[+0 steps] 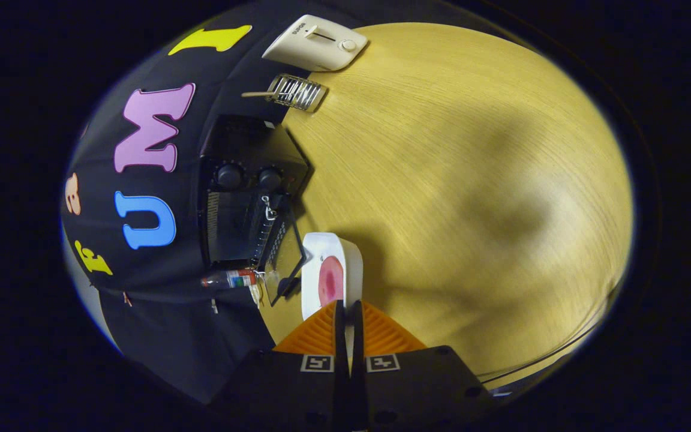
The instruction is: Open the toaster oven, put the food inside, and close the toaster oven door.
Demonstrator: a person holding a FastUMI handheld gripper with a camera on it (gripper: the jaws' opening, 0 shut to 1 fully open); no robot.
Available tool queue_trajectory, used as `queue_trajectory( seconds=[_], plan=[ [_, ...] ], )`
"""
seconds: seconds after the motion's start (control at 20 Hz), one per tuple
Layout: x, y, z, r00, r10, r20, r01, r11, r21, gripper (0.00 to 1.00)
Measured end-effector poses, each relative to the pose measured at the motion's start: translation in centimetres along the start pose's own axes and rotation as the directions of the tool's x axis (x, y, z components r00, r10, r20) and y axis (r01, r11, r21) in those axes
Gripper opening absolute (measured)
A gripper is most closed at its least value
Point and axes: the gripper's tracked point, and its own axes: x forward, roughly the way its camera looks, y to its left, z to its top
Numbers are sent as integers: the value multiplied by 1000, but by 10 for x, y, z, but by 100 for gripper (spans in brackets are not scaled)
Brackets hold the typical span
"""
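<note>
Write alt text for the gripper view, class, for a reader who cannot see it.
The gripper is shut on the rim of a white plate carrying pink food, just short of a black toaster oven whose door is open. A wooden table lies beyond.

Warm, fairly dim light falls on the counter point(441, 120), its wood grain smeared by motion blur. A broad soft shadow lies across its middle. Fisheye bending curves the far edges. The oven point(243, 198) is dark, with little detail.
</note>
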Motion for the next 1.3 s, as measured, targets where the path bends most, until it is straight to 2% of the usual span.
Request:
queue_trajectory(
  seconds=[0.1,0.2,0.35,0.55,0.75,1.0,1.2,1.25,1.3],
  plan=[
    [-1,16,-8,999,27,44,-28,999,22,5],
    [6,5,-9,997,-5,82,2,999,34,5],
    [15,-10,-13,995,19,101,-32,991,132,5],
    [7,-56,-7,988,-70,135,49,988,149,5],
    [-11,-48,0,992,-30,122,15,993,121,5],
    [-46,-26,18,982,73,174,-99,985,144,5],
    [-34,-62,16,987,-43,154,24,993,119,5],
    [-30,-72,17,982,-90,166,75,993,96,5],
    [-26,-88,21,967,-172,189,161,984,71,5]
  ],
)
